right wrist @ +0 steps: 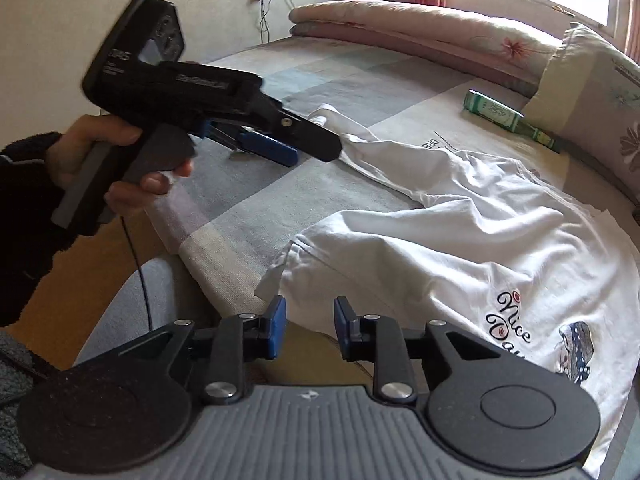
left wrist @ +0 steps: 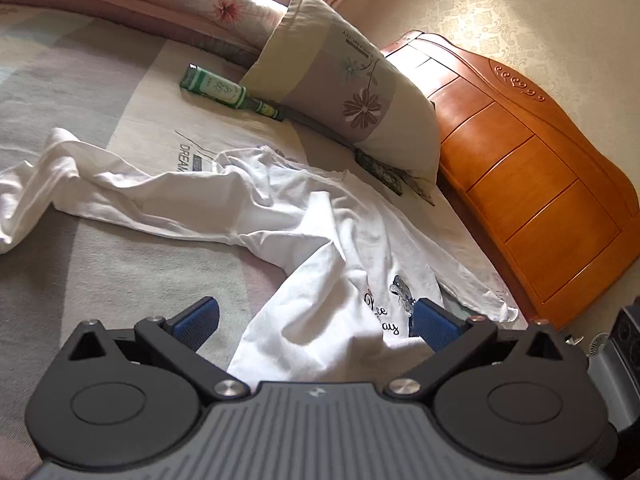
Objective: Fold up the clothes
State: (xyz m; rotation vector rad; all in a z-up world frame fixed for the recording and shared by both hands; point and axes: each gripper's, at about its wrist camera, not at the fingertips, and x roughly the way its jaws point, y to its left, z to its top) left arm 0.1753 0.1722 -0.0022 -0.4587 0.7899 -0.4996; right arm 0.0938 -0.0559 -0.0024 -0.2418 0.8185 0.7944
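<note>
My left gripper (left wrist: 314,326) hangs wide open over the crumpled white T-shirt (left wrist: 320,232) on the bed (left wrist: 100,264); its long sleeve runs leftward. My right gripper (right wrist: 310,326), partly open and empty, sits just short of the near hem. The print reads "Nice Day"; the bedsheet says "DREAM".

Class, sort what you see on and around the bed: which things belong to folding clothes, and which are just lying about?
Belongs to the job:
white shirt
left gripper, open
right gripper, open
bed

Just lying about:
green bottle
flowered pillow
folded quilt
wooden headboard
</note>
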